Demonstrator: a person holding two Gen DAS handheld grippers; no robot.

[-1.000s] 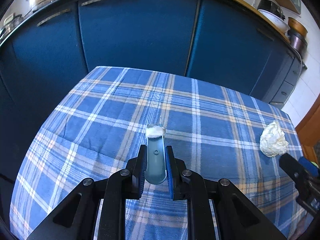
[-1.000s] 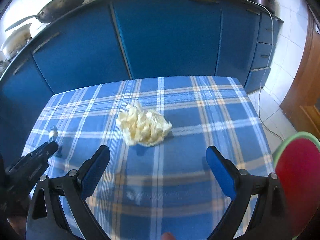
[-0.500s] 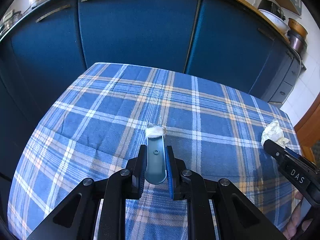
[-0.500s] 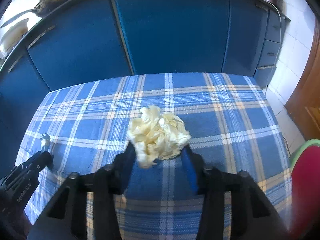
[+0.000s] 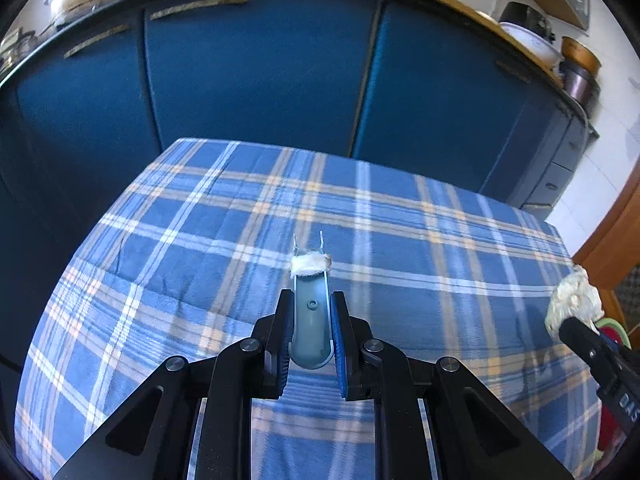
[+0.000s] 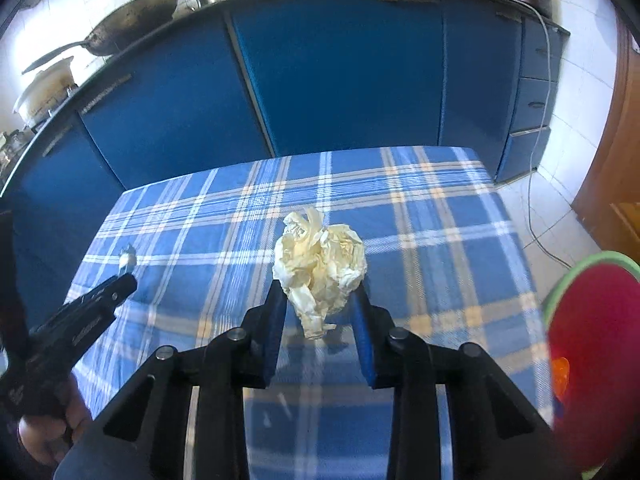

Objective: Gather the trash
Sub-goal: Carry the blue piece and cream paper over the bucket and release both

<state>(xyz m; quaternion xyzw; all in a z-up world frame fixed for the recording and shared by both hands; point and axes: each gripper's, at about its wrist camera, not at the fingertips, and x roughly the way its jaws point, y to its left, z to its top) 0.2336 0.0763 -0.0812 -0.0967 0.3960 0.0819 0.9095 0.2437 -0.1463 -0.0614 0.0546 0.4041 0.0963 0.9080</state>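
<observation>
Paper wad (image 6: 320,264) | right gripper (image 6: 320,320) just clenched on it | left gripper (image 5: 311,320) grasping tool (image 5: 311,312)

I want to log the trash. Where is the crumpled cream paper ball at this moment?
The crumpled cream paper ball is clamped in the right gripper, over the right side of the blue plaid tablecloth, left of the red bin.

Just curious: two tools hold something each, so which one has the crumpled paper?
The right hand-held gripper, clamped on the cream crumpled paper. The left hand-held gripper holds a grey-blue plastic clip instead.
</observation>
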